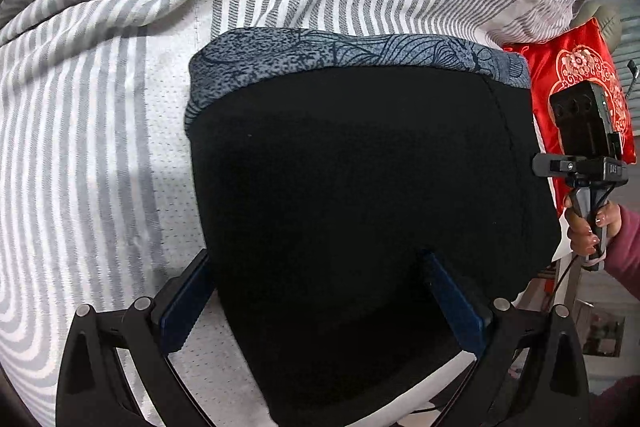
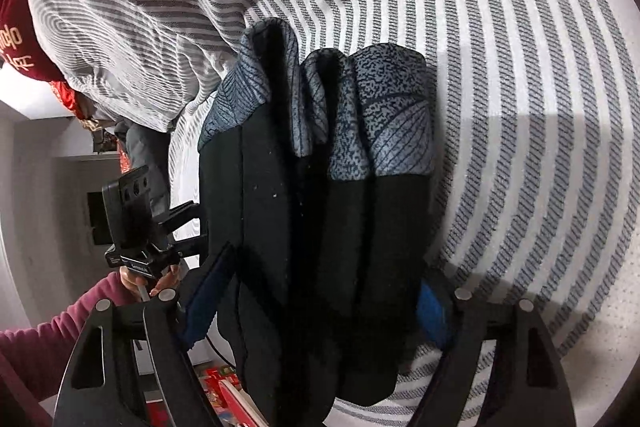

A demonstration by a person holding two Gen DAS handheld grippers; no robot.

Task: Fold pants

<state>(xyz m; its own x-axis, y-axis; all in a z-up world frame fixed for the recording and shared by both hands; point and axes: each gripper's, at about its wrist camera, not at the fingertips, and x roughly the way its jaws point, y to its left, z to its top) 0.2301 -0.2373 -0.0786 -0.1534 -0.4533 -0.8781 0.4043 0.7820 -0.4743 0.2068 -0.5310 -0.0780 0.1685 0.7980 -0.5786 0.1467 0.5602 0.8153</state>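
Pants (image 1: 360, 187): black fabric with a blue-grey patterned band (image 1: 352, 55) along the far edge, lying on the striped grey-and-white bedsheet (image 1: 100, 147). Left wrist view shows them spread as one broad dark panel. Right wrist view shows the same garment bunched into several vertical folds, patterned band at the top.

Striped duvet (image 2: 132, 19), heaped and rumpled, sits beyond the pants at upper left in the right wrist view.

Red embroidered cushion (image 1: 576, 83) lies at the right edge of the bed, just beside the pants.

Left gripper (image 1: 320, 307): fingers set wide apart, black fabric lying between and over the blue pads (image 1: 456, 303); no pinch visible.

Right gripper (image 2: 316, 311): fingers likewise spread, the bunched near end of the pants filling the gap between them. Cannot tell whether the pads press the cloth.

Hand (image 1: 592, 227) with a maroon sleeve holds the right gripper's handle, seen at the right of the left wrist view.
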